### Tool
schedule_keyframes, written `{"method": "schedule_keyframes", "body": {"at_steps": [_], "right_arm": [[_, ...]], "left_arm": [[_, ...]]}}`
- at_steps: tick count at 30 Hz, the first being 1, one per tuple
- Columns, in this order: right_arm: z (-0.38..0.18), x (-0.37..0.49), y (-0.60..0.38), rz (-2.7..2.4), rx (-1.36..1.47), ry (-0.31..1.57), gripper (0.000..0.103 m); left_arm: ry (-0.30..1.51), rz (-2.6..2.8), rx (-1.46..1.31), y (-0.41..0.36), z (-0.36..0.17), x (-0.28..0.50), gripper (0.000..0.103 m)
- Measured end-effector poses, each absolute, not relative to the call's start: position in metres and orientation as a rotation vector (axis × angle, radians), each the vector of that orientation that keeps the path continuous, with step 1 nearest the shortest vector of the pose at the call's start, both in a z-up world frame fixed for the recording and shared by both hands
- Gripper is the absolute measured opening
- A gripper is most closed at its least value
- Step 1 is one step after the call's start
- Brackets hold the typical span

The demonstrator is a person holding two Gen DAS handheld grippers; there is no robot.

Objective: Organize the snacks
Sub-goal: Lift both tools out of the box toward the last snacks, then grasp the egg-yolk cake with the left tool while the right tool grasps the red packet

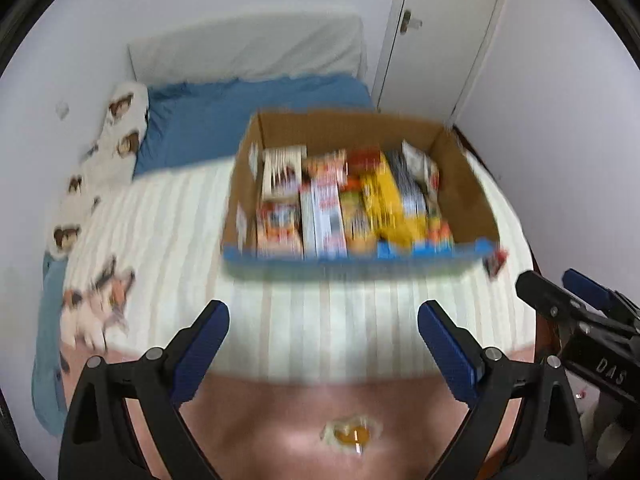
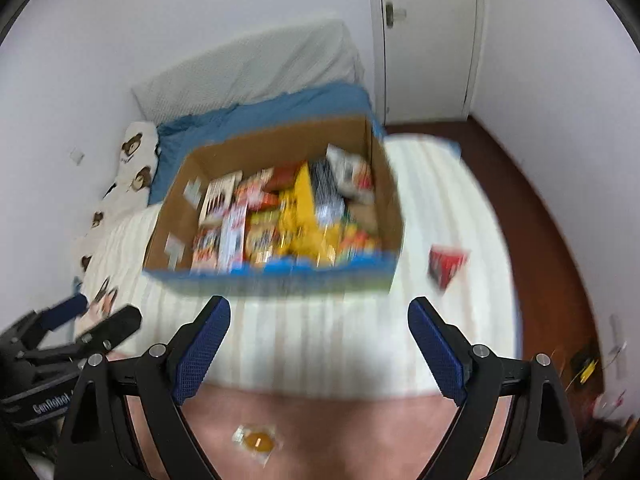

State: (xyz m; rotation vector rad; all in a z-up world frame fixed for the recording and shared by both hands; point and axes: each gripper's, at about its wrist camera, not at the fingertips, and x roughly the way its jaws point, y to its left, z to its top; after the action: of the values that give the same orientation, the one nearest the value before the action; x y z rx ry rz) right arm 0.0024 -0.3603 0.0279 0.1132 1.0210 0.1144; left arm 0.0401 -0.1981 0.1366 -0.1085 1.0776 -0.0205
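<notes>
Box (image 2: 276, 280) mid-bed, snacks (image 2: 296, 208) packed; red packet (image 2: 446, 266) beside it, small packet (image 2: 256, 440) at foot edge remain; both grippers (image 1: 324, 344) (image 2: 318, 340) released, empty.

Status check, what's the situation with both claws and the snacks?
Left claw and right claw open, empty. Cardboard box packed. Red packet and small clear packet still outside. Nothing blocking.
</notes>
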Motion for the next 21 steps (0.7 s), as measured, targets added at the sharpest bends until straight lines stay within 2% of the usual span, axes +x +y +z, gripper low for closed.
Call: {"method": "schedule_keyframes", "body": {"at_steps": [9,13,14,15,17,19,20,21], "right_arm": [[-0.086,-0.041,-0.400,0.070,0.234,1.309,0.093],[-0.107,-0.043,-0.417,0.039,0.258,1.323,0.093],[-0.108,-0.042,-0.424,0.034,0.275,1.322,0.093],[-0.106,-0.039,-0.430,0.029,0.282,1.317,0.093],[-0.103,-0.032,-0.442,0.015,0.292,1.305,0.093],[-0.100,-0.017,-0.457,0.000,0.320,1.289,0.093],[-0.097,-0.008,-0.463,-0.006,0.331,1.281,0.093],[-0.094,0.003,-0.473,-0.017,0.345,1.266,0.093]], "left_arm": [[1.534,-0.043,-0.267,-0.215,-0.015,-0.005,0.097],[1.664,-0.080,-0.405,-0.224,-0.071,0.004,0.095],[1.689,-0.090,-0.467,-0.225,-0.083,0.005,0.092],[1.701,-0.076,-0.496,-0.226,-0.090,0.006,0.082],[1.680,-0.038,-0.533,-0.225,-0.099,0.009,0.073],[1.650,-0.015,-0.525,-0.228,-0.096,0.013,0.067],[1.635,-0.020,-0.511,-0.231,-0.091,0.017,0.061],[1.621,-0.019,-0.486,-0.235,-0.086,0.023,0.059]]}}
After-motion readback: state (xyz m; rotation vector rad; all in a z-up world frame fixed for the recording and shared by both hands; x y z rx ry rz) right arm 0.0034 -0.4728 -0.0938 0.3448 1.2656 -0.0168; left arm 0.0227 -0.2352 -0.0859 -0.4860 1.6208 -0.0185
